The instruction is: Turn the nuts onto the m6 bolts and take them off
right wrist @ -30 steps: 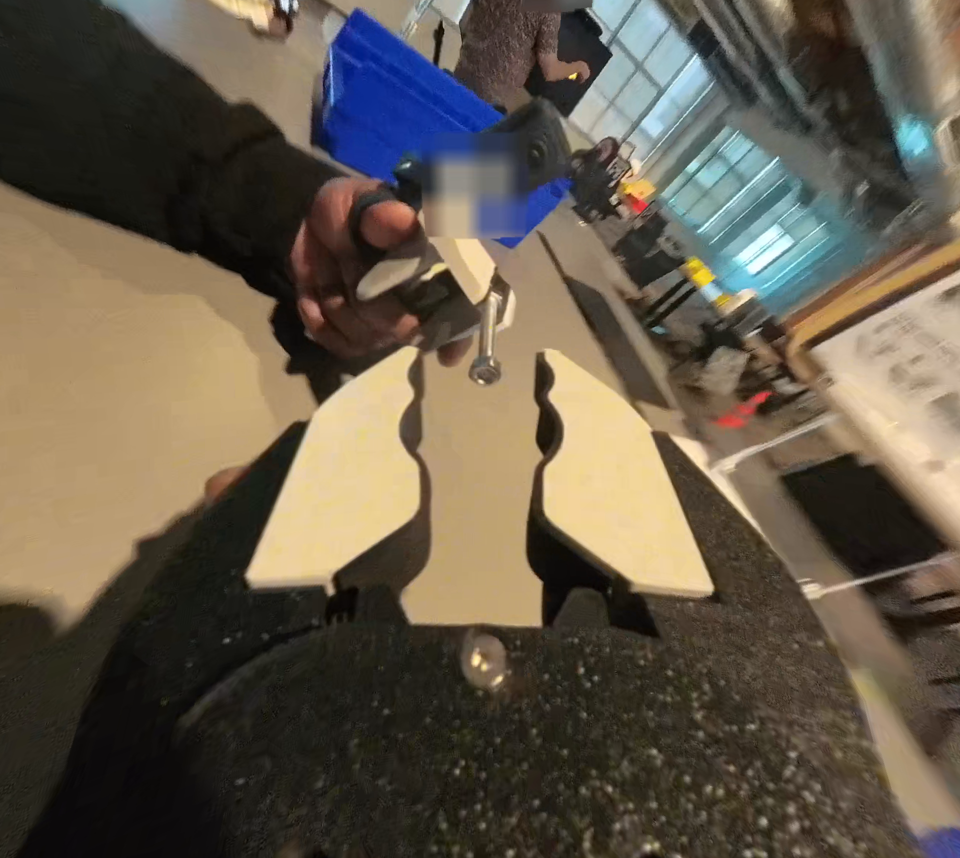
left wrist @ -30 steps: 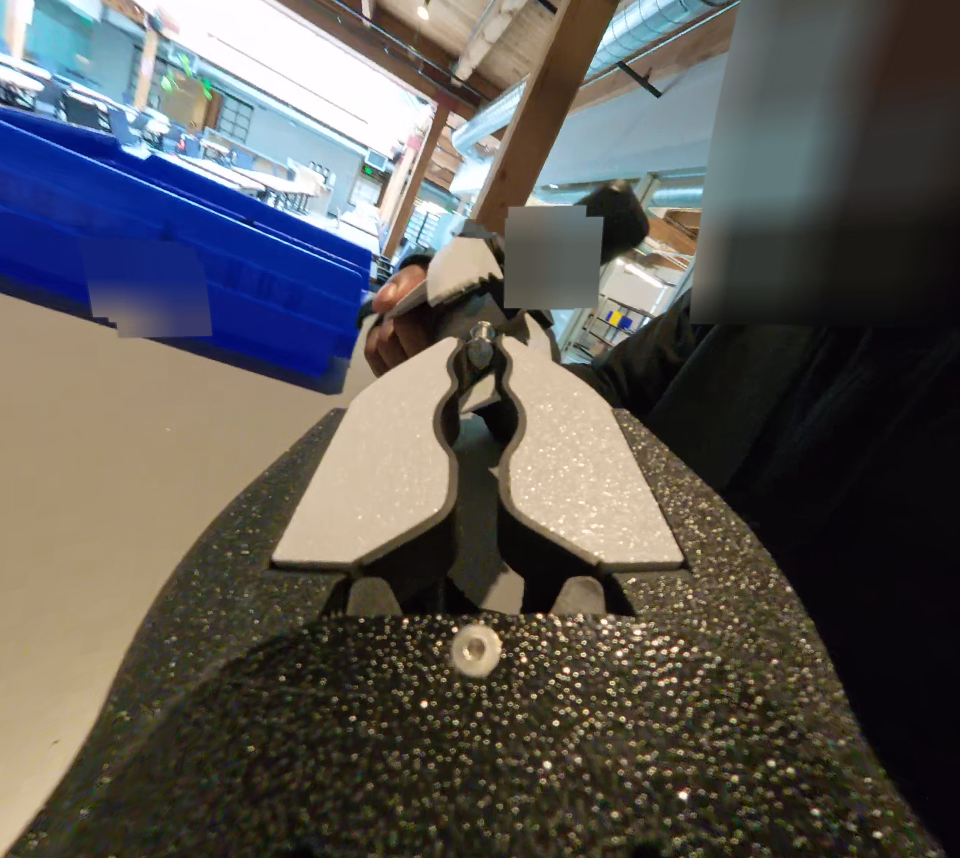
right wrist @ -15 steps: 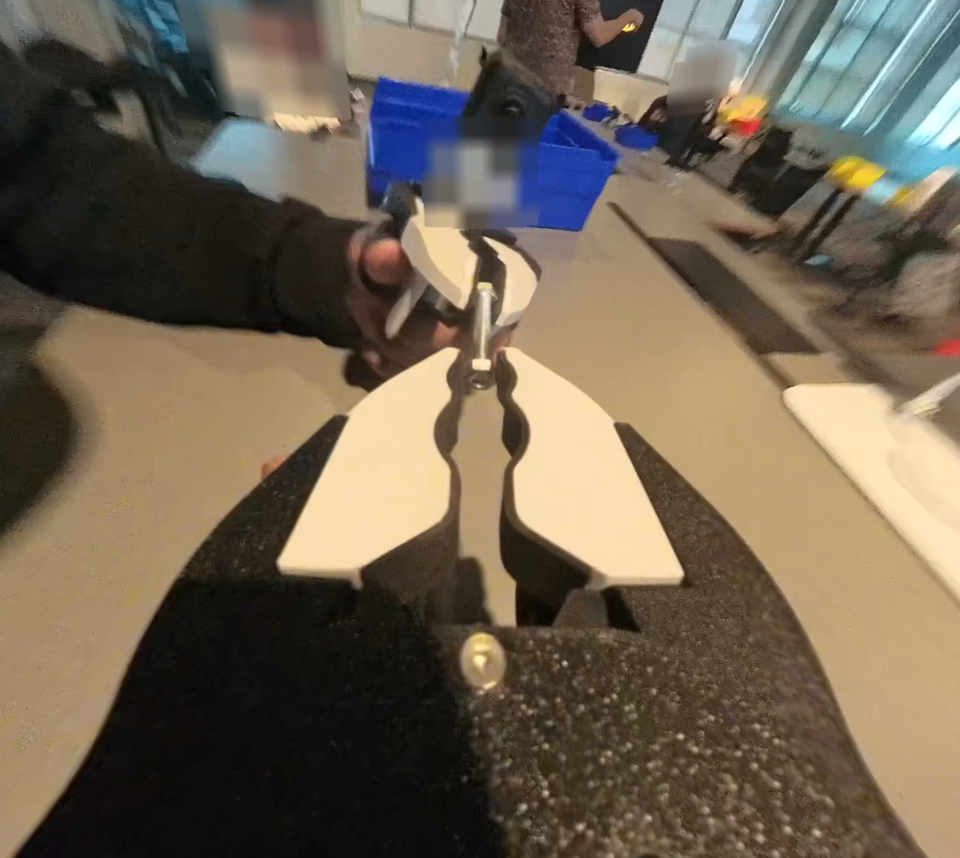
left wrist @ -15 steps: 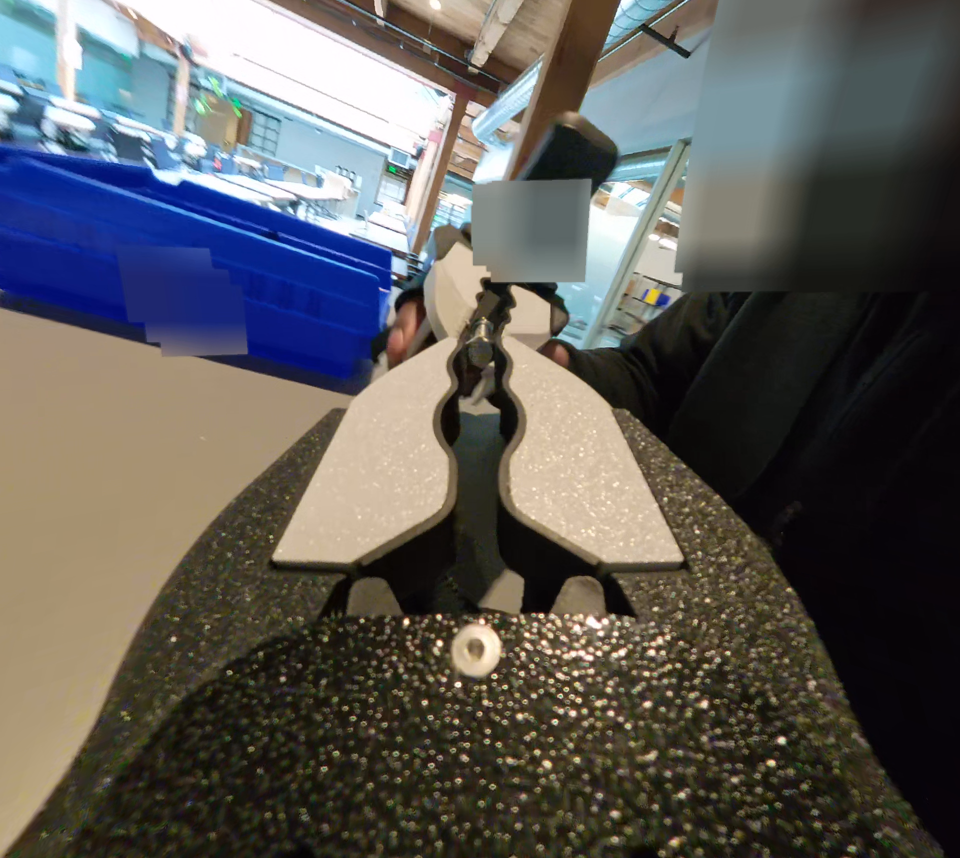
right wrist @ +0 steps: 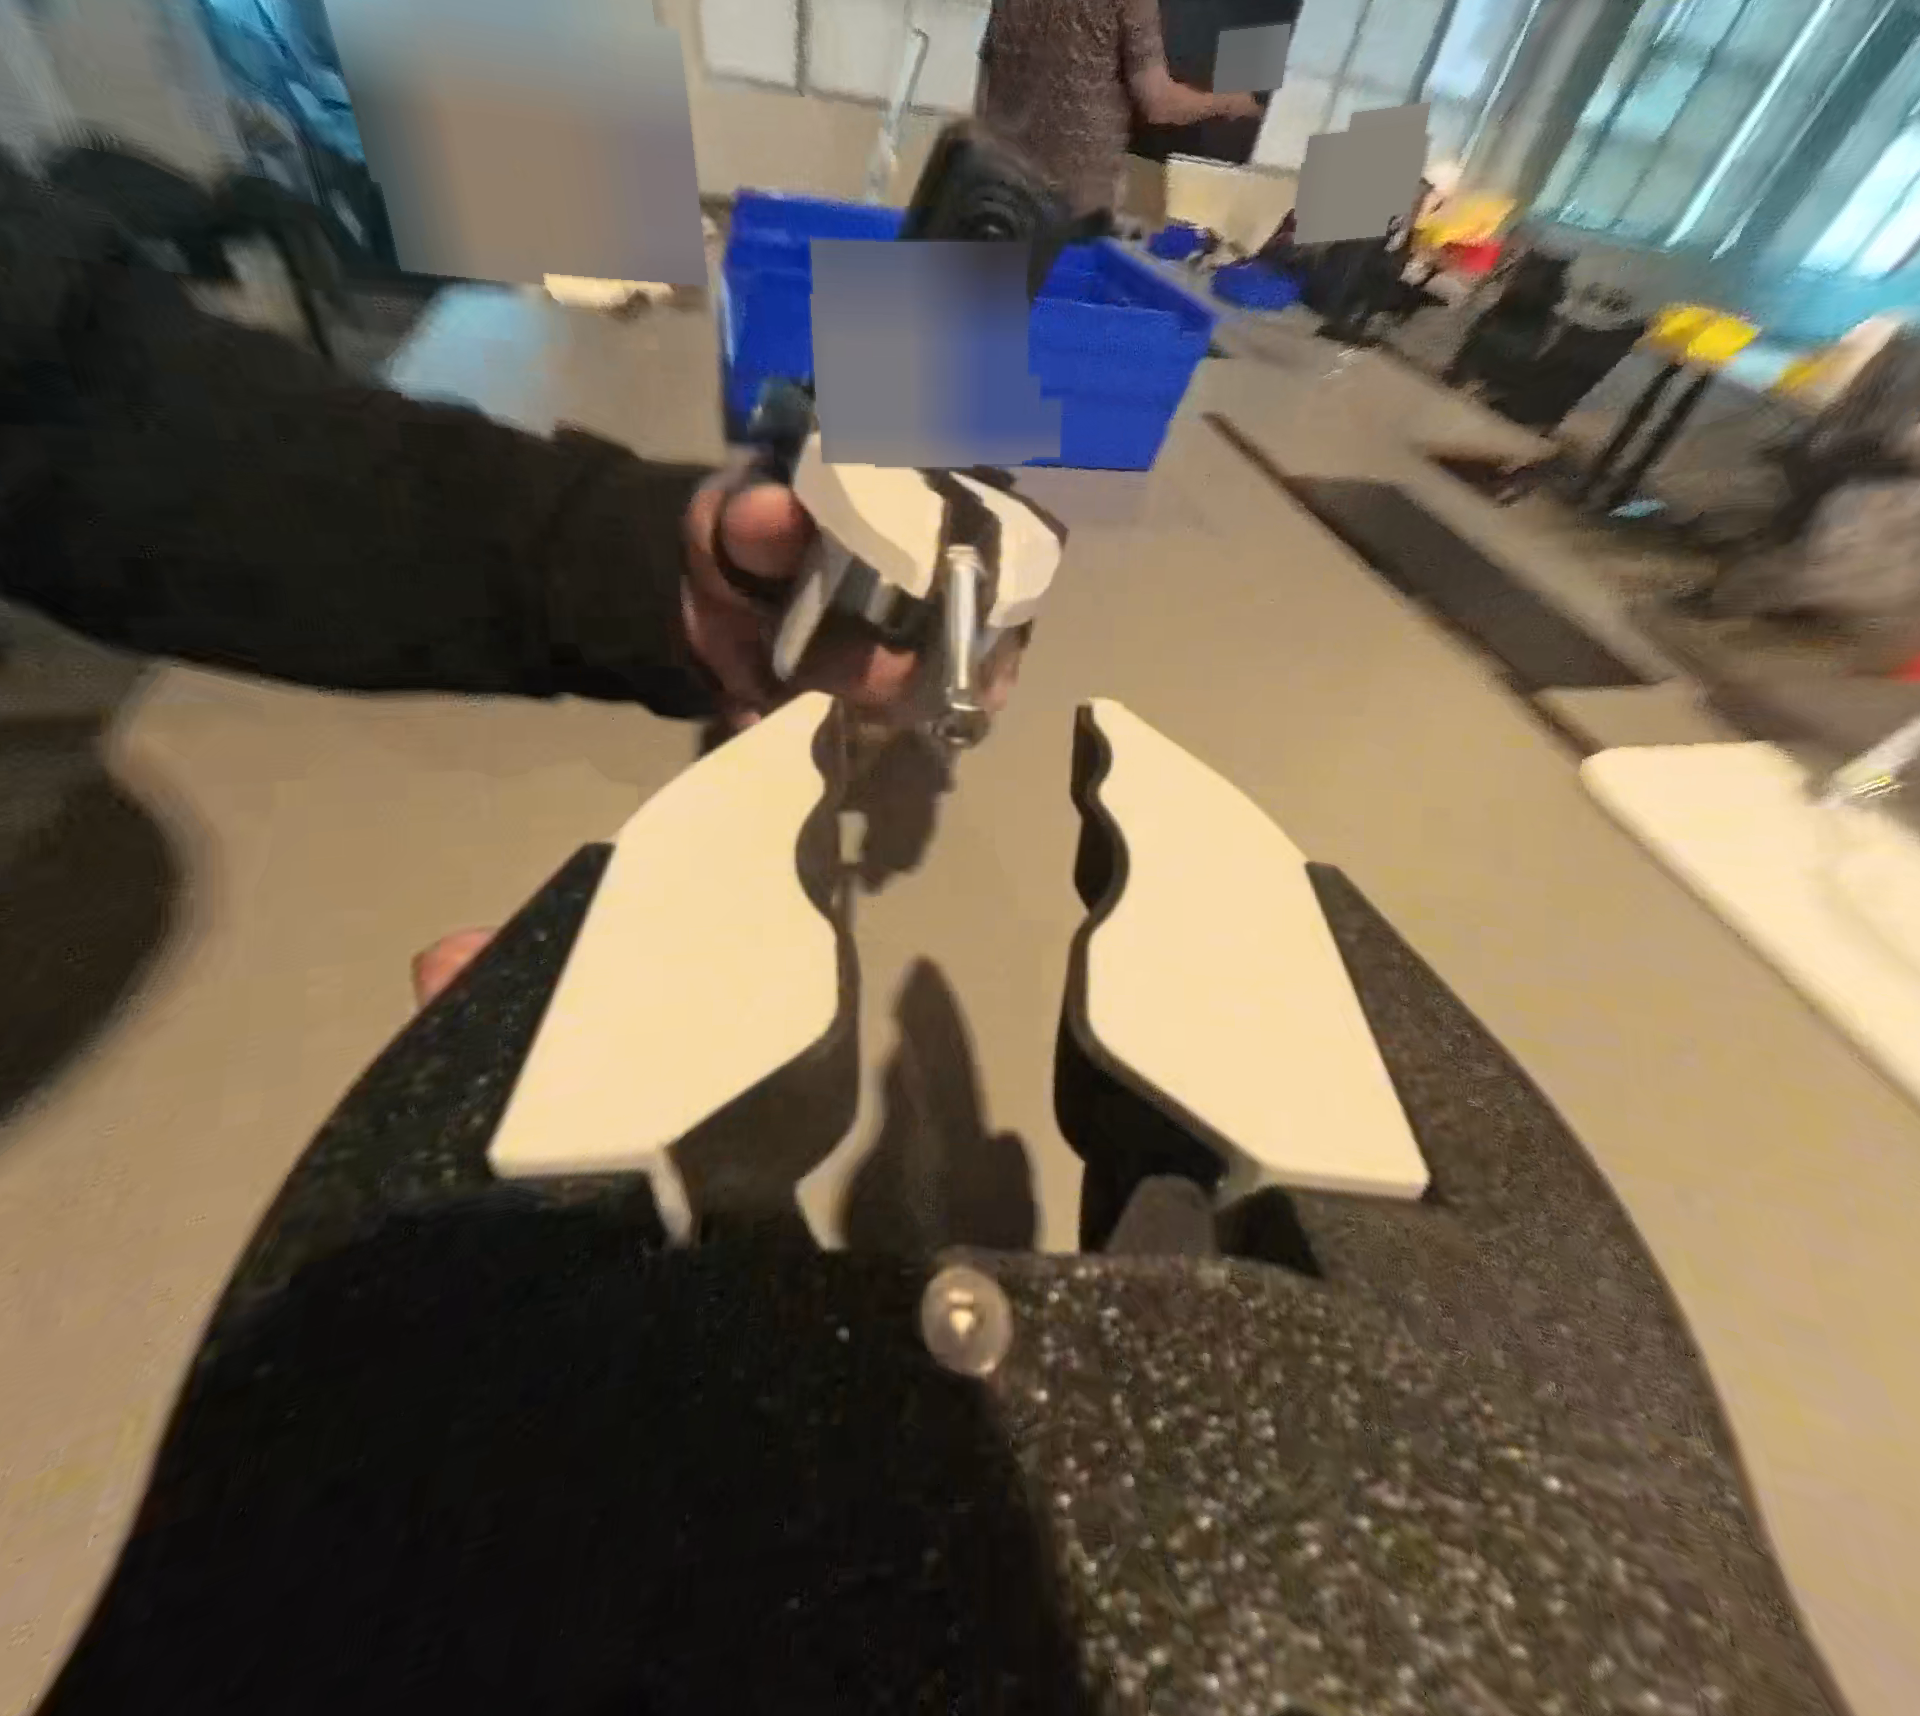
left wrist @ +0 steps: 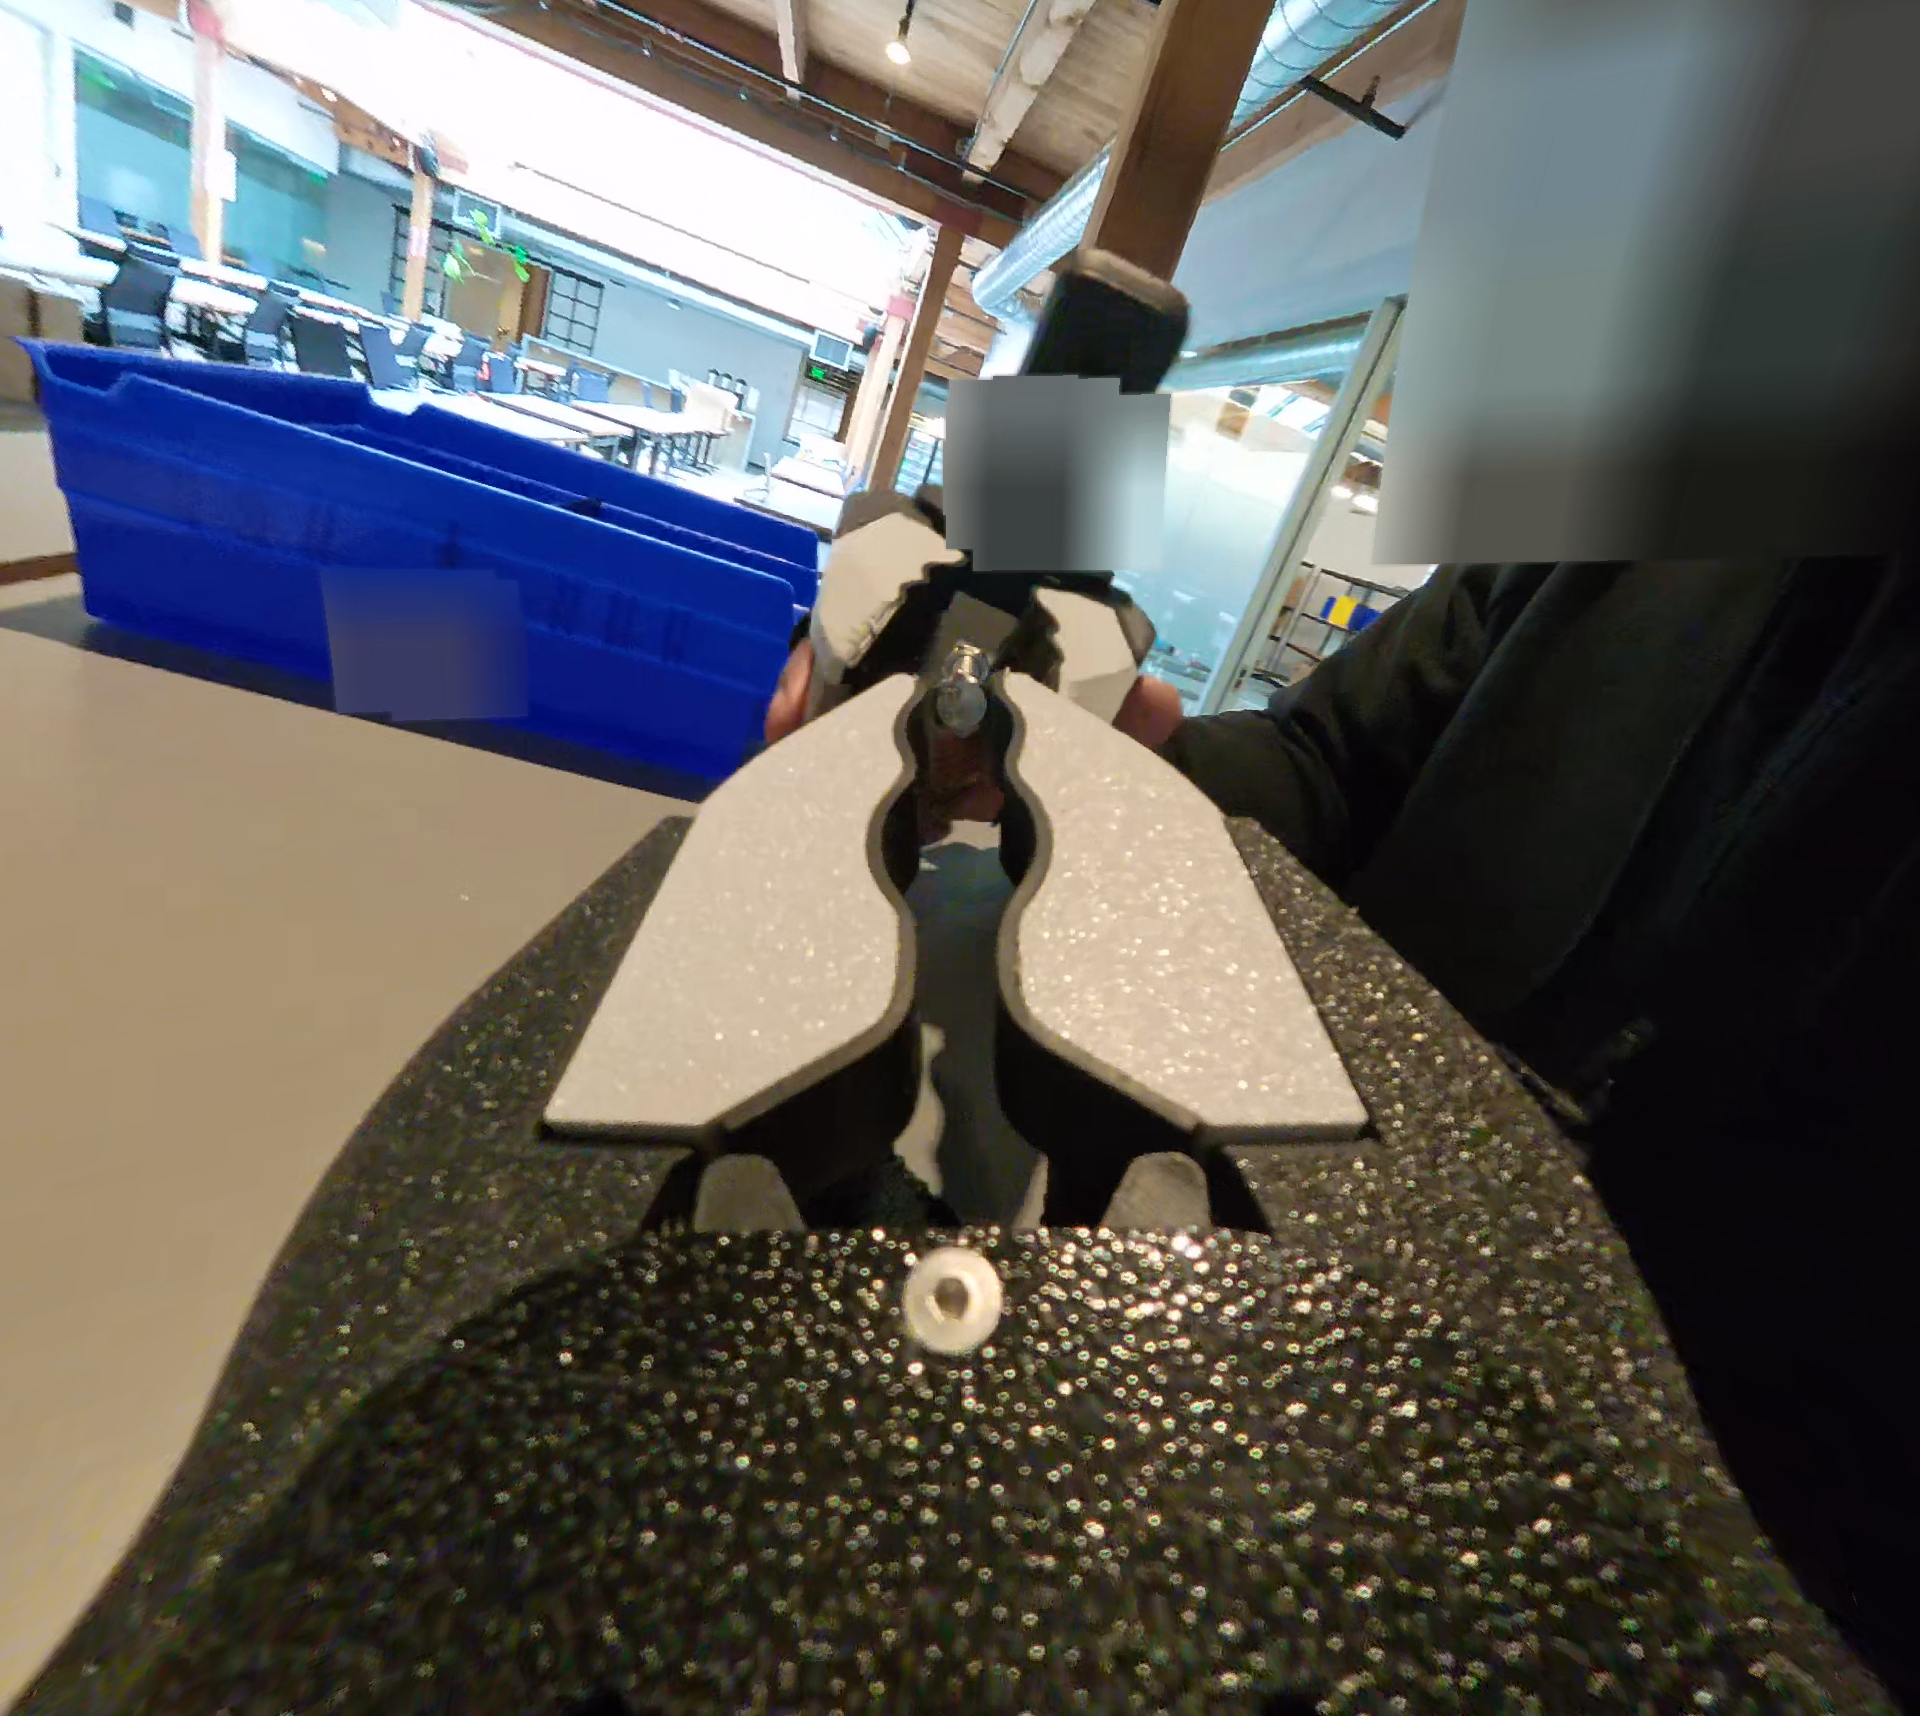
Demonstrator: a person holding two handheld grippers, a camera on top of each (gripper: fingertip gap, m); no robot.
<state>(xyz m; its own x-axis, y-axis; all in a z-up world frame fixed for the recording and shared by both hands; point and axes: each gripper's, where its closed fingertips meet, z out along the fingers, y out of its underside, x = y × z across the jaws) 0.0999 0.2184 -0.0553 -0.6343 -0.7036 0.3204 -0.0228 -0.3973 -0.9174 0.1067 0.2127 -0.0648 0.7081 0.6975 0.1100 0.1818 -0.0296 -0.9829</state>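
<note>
My left gripper is shut on a silver M6 bolt and holds it in the air above the grey table. In the right wrist view the same bolt sticks out of the left gripper toward me, with a nut near its free end. My right gripper is open, its fingertips either side of that end and not touching it. It also shows open beyond the bolt in the left wrist view.
Blue plastic bins stand on the table behind the grippers, also seen in the right wrist view. A white tray lies at the right. The person's dark sleeve reaches in from the left. People stand in the background. My two grippers' fingertips are within a few centimetres of each other.
My right gripper was open, closed on the nut end of the bolt half a second ago, and has now opened again. My left gripper has kept hold of the bolt.
</note>
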